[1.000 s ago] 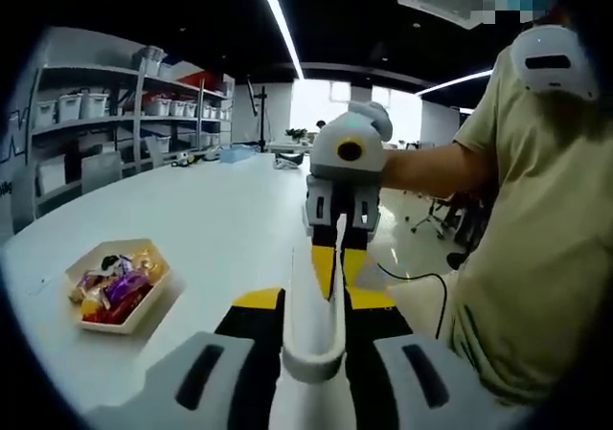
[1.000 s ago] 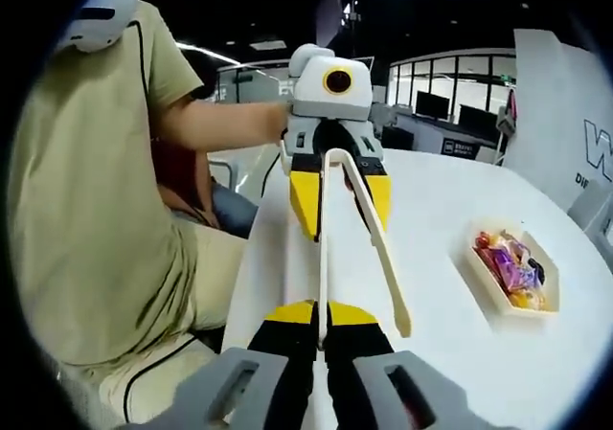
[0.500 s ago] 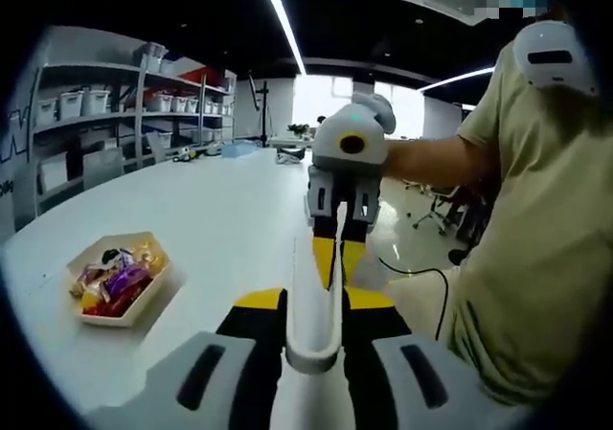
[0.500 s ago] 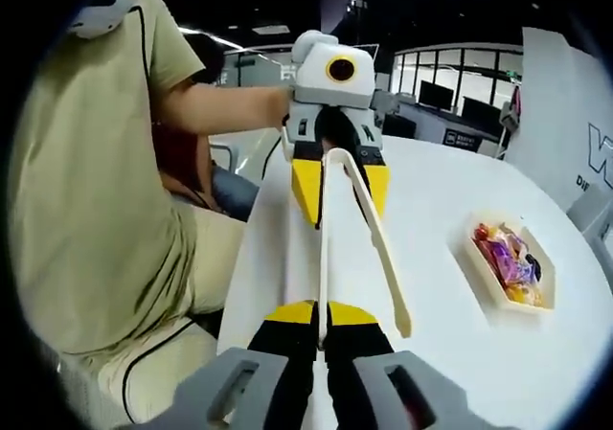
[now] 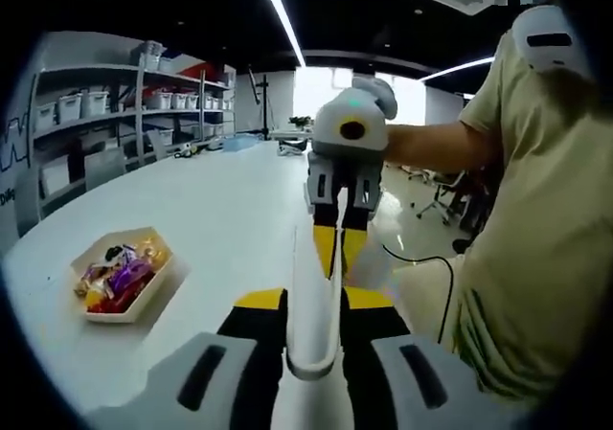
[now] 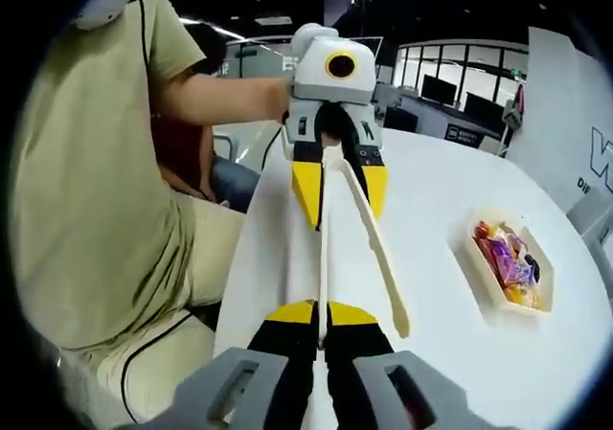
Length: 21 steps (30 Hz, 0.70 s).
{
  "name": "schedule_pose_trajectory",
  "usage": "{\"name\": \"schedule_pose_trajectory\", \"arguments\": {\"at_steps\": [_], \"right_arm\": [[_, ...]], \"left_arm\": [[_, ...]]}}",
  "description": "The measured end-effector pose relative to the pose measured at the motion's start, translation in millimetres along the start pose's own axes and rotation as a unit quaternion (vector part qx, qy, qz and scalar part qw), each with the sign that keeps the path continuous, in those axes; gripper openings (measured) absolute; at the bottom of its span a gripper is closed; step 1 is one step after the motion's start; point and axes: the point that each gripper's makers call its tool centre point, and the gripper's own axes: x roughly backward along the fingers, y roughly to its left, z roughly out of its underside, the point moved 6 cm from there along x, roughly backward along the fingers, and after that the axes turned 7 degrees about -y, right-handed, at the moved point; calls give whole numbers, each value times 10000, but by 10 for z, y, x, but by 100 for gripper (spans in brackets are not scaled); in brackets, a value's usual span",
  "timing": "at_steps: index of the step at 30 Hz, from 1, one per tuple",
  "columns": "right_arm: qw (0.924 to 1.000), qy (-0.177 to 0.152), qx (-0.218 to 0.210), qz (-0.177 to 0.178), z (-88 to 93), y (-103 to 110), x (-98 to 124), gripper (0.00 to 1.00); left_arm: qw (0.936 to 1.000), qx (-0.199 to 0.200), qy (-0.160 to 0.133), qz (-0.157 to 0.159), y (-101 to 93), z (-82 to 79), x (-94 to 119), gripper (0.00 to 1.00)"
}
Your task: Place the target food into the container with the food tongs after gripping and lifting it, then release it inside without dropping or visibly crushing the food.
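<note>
White food tongs (image 6: 378,258) hang above the table between my two grippers, which face each other. My left gripper (image 5: 314,296) is shut on the tongs' (image 5: 311,329) looped hinge end. In the right gripper view that left gripper (image 6: 342,217) sits at the top. My right gripper (image 6: 321,305) is shut on one tong arm, while the other arm splays free to the right. From the left gripper view, the right gripper (image 5: 339,267) stands just ahead. A white hexagonal tray (image 5: 131,315) of wrapped sweets lies on the table to the left, and its rim (image 6: 476,277) is at the right in the right gripper view.
The round white table (image 5: 220,200) stretches away, and its edge runs under the grippers. A person in a beige shirt (image 5: 536,238) sits beside it, with a sleeve (image 6: 86,162) close by. Shelves with bins (image 5: 86,104) line the far left wall.
Both views have shifted slightly with the hands. The tongs stay held the same way between the two grippers, and the tray has not moved on the table.
</note>
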Motion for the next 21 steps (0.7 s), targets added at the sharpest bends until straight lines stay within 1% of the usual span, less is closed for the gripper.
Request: {"name": "schedule_pose_trajectory", "arguments": {"at_steps": [3, 9, 15, 19, 21], "right_arm": [[10000, 32, 12, -13, -5, 4, -9, 0], [9999, 130, 79, -32, 10, -3, -33, 0], [9999, 135, 78, -37, 20, 10, -53, 0], [9999, 137, 81, -48, 23, 17, -71, 0], [9999, 136, 85, -52, 22, 21, -77, 0]], "left_arm": [[10000, 22, 40, 4, 2, 13, 4, 20], [9991, -113, 401, -21, 12, 74, -2, 20], [9979, -228, 598, -29, -4, 92, -6, 20], [9965, -251, 791, -30, -15, 112, -7, 19], [9960, -319, 833, -13, -7, 114, 6, 19]]}}
